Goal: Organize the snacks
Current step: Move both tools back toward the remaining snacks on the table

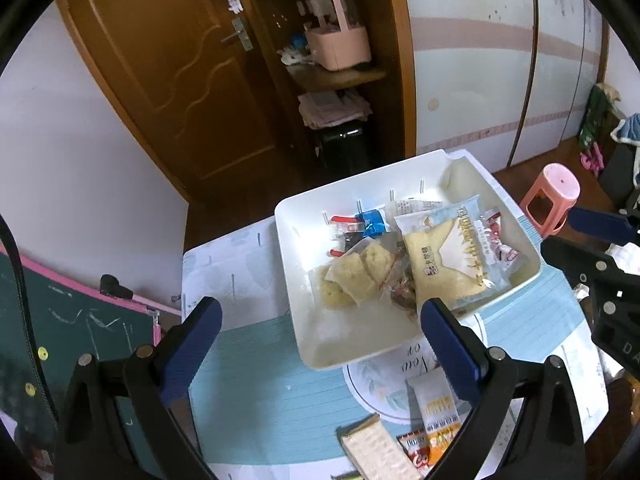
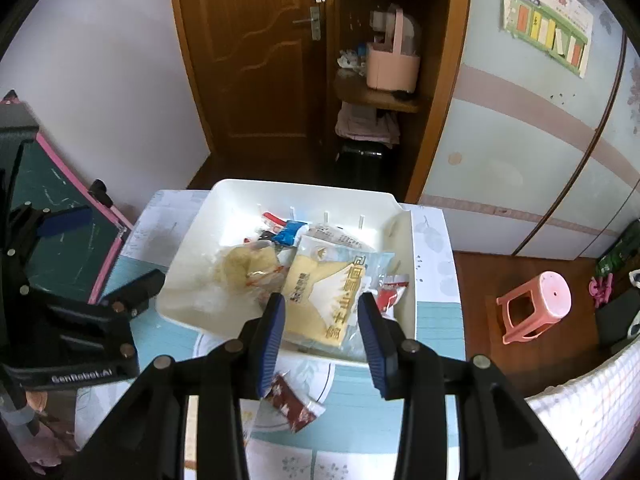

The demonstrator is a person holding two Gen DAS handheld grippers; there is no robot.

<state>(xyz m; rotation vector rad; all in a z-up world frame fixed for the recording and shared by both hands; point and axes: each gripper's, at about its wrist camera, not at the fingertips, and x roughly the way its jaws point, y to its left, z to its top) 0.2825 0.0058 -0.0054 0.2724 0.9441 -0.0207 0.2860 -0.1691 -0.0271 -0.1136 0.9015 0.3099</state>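
Several snacks (image 2: pixel 320 288) sit gathered in the white tray (image 2: pixel 224 196), at twelve o'clock from both grippers. Left gripper (image 1: pixel 320 324) gapes wide, empty; right gripper (image 2: pixel 322 316) part-open, empty, likely after dropping one.

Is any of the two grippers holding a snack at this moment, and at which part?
Nothing is held. The left gripper stands open and empty; the right gripper is empty too, above the white tray.

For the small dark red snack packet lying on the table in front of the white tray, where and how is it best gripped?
Probably across the dark red snack packet's narrow width at mid-body, coming from above. It lies flat and slanted on the table, clear of the white tray, so the fingers should straddle its long sides rather than its crimped ends.
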